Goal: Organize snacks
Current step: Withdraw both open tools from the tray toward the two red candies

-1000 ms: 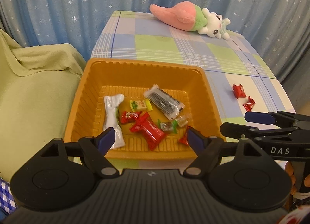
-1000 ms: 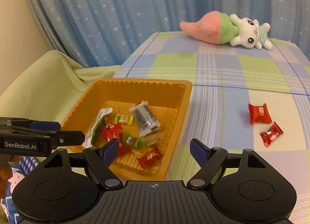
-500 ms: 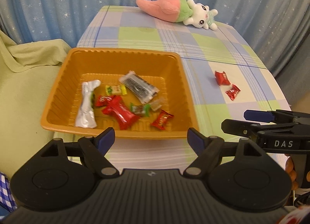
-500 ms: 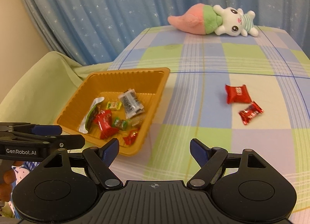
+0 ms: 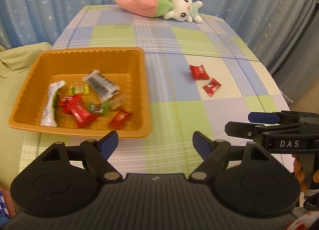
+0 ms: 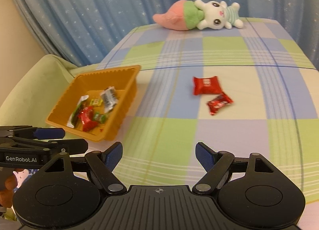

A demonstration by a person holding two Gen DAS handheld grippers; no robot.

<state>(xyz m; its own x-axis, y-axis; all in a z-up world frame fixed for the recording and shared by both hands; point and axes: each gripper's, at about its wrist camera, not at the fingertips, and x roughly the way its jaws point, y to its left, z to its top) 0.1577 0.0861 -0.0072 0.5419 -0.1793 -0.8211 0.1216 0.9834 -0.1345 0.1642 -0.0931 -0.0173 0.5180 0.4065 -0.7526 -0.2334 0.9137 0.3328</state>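
Right wrist view: checked worktop [image 6: 219, 130] carries an orange tray [image 6: 127, 98] at its left edge, already loaded with mixed snacks, silver bar wrapper [image 5: 100, 87] the biggest of them. Two stragglers lie out on the cloth, well apart from the tray: a red pouch [image 6: 206, 88] and, just beside it toward the camera, a smaller red twist candy [image 6: 219, 103]. Plush toy [image 6: 199, 16] at the far edge, not relevant. Step in hand, my read: right tongs go for one of the red pieces. Suggest taking the twist candy first, it's nearer; come down with one finger on each side of the body, not the crimped ends, and keep clear of the pouch so it doesn't get dragged. Thin foil on soft cloth, so press low before closing or the fingers skate over it. Then carry to the tray and release low. Right tongs [image 6: 159, 155] are spread wide, holding nothing, hovering over the near side of the cloth. Left tongs [image 5: 155, 144] are likewise wide apart and empty, just off the tray's near rim, touching nothing.
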